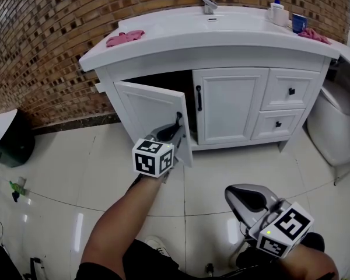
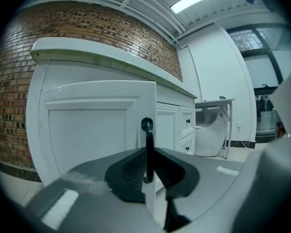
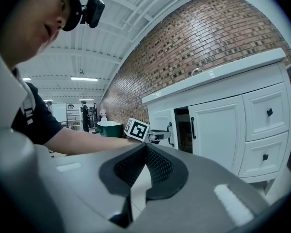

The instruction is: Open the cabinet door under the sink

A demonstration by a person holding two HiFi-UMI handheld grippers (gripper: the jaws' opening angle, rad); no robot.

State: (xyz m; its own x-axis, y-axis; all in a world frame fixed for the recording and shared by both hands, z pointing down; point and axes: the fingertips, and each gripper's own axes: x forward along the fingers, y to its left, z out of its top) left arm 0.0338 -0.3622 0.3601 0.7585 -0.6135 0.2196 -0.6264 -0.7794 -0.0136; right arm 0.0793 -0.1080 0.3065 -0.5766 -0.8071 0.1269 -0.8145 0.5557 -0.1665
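Note:
The white cabinet's left door (image 1: 151, 112) stands swung partly out from the dark opening under the sink. My left gripper (image 1: 174, 130) is shut on that door's black bar handle (image 1: 178, 120). In the left gripper view the handle (image 2: 147, 144) runs upright between the two pads, and the door panel (image 2: 87, 130) fills the left. My right gripper (image 1: 245, 198) hangs low at the right, away from the cabinet, shut with nothing in it. The right gripper view shows its pads (image 3: 157, 166) together and the open door (image 3: 162, 123) beyond.
The right door (image 1: 230, 104) is closed, with two drawers (image 1: 290, 90) beside it. A toilet (image 1: 338, 127) stands at the right and a dark green bin (image 1: 9, 139) at the left. On the counter lie a pink cloth (image 1: 125, 37) and a blue cup (image 1: 298, 22).

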